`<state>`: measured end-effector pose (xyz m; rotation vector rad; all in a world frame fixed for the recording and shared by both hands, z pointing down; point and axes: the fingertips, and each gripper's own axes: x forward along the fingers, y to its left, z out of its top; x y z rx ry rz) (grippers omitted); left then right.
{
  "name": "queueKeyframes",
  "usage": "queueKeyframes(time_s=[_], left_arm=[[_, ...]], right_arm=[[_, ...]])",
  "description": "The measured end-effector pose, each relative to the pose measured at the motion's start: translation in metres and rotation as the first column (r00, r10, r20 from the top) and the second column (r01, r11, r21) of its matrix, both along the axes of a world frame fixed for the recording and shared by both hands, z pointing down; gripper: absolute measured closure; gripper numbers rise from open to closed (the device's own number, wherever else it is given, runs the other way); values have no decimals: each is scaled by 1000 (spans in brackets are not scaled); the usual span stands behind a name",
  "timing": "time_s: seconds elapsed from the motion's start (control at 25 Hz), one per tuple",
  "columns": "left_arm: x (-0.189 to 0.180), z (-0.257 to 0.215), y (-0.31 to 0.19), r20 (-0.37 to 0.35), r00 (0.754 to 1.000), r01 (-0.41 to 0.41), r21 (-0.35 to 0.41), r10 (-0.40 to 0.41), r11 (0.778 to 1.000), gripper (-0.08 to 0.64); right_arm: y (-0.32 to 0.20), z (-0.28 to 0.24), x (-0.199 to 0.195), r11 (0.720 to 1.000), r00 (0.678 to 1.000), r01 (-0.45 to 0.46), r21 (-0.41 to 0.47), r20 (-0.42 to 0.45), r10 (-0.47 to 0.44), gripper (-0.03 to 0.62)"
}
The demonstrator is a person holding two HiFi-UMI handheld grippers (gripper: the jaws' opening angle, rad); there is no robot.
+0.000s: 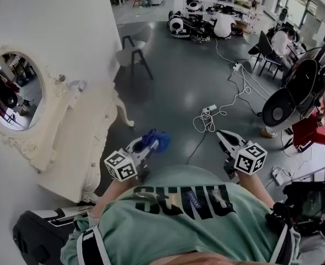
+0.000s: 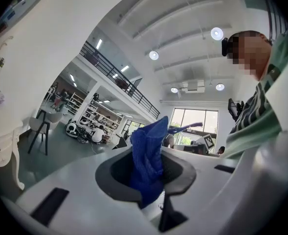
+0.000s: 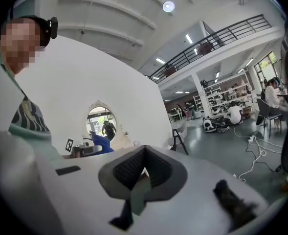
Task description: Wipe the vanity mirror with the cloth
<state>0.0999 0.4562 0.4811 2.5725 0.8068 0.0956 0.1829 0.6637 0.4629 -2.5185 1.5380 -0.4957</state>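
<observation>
Cloth (image 2: pixel 147 160) clamped in left gripper (image 1: pixel 145 147) jaws; right gripper (image 3: pixel 144 168) jaws together

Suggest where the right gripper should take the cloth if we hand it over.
Take the loose end of the cloth that stands up past the left gripper's fingers; the lower part is bunched and pinched there. Bring the right gripper in from its own side, across the gap. Open its fingers first, since they look shut and empty.
</observation>
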Motion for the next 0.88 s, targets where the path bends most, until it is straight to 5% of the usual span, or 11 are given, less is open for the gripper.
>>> queueKeyframes(time_s=[0.6, 0.88], left_arm=[[-9, 11, 8, 55, 993, 102, 39, -104, 994, 479], [-20, 20, -35, 80, 980, 181, 40, -184, 983, 479]], right_arm=[[-48, 14, 13, 974, 974, 228, -13, -14, -228, 588], [-105, 20, 12, 946, 946, 323, -16, 9, -323, 588]])
